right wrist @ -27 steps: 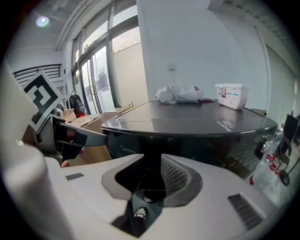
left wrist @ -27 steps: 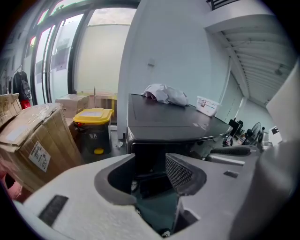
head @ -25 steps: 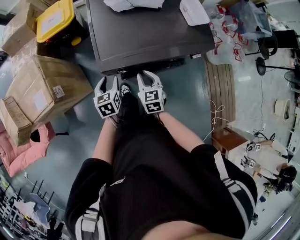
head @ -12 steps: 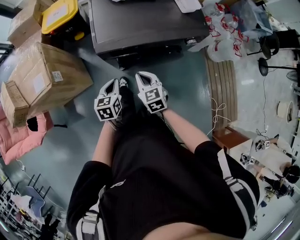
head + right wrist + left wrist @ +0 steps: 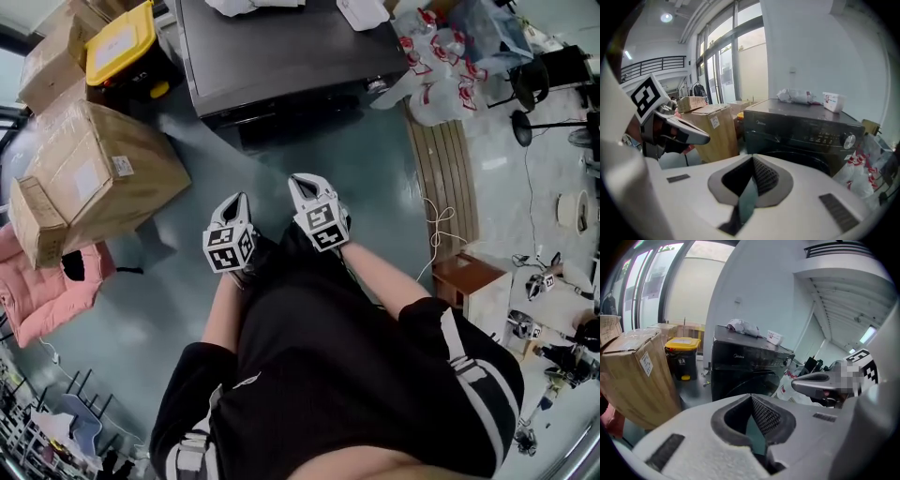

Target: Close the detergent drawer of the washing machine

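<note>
Head view puts the washing machine [image 5: 281, 56] at twelve o'clock, its detergent drawer [image 5: 761, 126] seemingly flush, so the task looks finished, with the left gripper [image 5: 240, 202] and right gripper [image 5: 305, 185] closed, empty, well apart from it.

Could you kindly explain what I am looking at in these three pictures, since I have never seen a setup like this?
There is no robot: a person holds grey tongs in each hand, each bearing a cube with square markers. The top-down picture comes from a camera on the person's head and shows the left tongs and the right tongs. The other two come from cameras riding on each pair, looking along its jaws. Both pairs are shut and hold nothing. Ahead stands a black front-loading washing machine; on its top lie a crumpled white cloth and a small white box. Beside it stand brown cardboard boxes.
</note>
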A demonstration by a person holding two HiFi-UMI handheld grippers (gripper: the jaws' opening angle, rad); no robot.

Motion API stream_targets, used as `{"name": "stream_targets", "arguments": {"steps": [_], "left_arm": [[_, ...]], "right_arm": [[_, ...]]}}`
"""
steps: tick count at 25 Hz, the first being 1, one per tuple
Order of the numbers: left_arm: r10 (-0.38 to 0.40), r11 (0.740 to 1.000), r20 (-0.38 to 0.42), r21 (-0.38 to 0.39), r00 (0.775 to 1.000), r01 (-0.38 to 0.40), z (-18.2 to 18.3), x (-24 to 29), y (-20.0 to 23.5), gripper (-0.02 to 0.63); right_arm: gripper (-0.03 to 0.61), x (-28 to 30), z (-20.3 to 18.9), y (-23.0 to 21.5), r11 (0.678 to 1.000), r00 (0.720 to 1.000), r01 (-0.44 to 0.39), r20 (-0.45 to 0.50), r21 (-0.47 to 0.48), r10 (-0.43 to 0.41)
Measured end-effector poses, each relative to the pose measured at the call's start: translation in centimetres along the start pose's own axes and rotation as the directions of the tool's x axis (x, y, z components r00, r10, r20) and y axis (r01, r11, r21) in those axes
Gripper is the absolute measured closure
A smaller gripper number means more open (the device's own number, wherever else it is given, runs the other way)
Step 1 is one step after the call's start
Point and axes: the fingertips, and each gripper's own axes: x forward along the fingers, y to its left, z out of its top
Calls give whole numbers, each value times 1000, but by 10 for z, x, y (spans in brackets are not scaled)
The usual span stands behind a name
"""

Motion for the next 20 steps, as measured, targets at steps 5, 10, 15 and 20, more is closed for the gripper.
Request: {"name": "stream_targets", "arguments": {"steps": [5,10,15,20], "left_arm": [[-40,999,51,5,998,40,23,-18,12,607],[-48,999,168,24,985,44,80,-47,22,607],[-70,994,311,106,948,38,154,-73,22,607],[-81,987,474,158,877,6,225,-112,17,607]], "right_arm": [[574,-5,17,7,999,999,34,26,-12,-34],[574,-16,73,9,998,990,53,131,27,-56],[574,-37,156,-6,993,947,116,300,16,-116],[574,-61,214,-10,989,901,150,409,19,-144]]}}
